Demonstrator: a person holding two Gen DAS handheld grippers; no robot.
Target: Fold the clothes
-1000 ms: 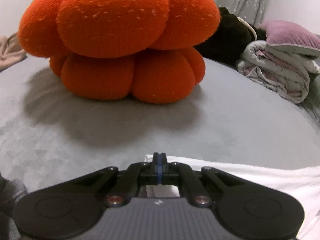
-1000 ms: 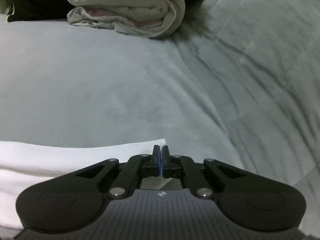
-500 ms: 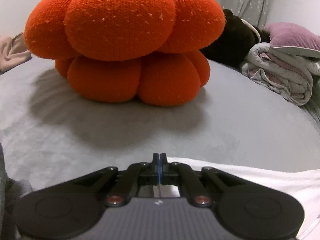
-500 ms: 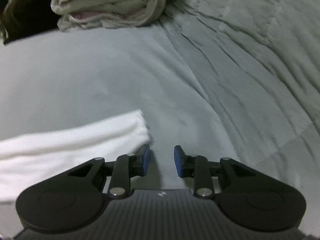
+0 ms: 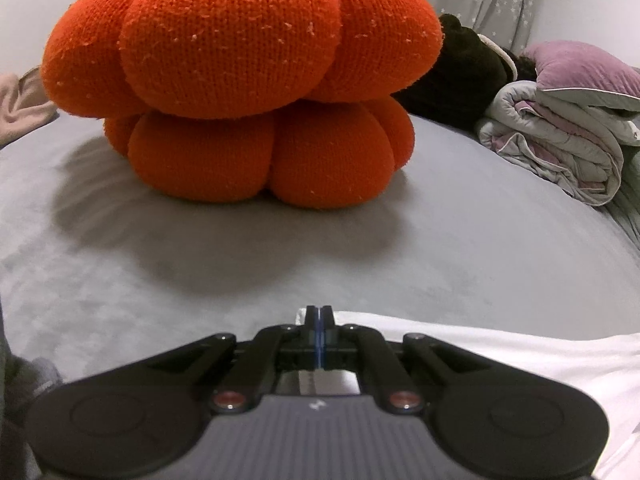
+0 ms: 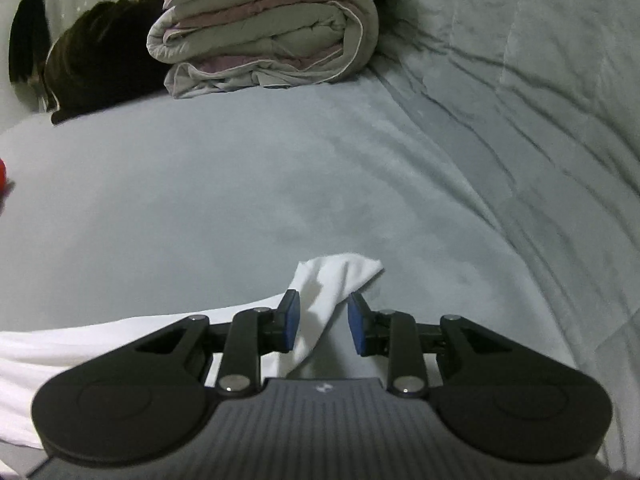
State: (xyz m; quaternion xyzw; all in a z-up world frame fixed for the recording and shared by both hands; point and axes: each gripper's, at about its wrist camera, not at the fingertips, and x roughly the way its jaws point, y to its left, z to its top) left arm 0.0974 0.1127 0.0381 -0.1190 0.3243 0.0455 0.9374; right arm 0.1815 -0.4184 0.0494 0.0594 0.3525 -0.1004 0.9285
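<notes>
A white garment lies on the grey bed cover, stretching right from my left gripper. That gripper is shut, its blue pads pinching the garment's near-left corner. In the right wrist view the garment's other corner sticks up as a loose, twisted flap. My right gripper stands open around it. The flap lies between the blue pads, close to the left one, and neither pad presses on it. The rest of the garment runs off to the left under the gripper's body.
A big orange knitted cushion sits straight ahead of the left gripper. A folded grey-and-pink quilt and a dark plush lie at the back, with a purple pillow on the quilt. Rumpled cover rises at the right.
My right gripper has opened and let go of the garment's corner, then rolled and lifted a little; the corner now lies loose between its jaws. The left gripper has stayed shut in place.
</notes>
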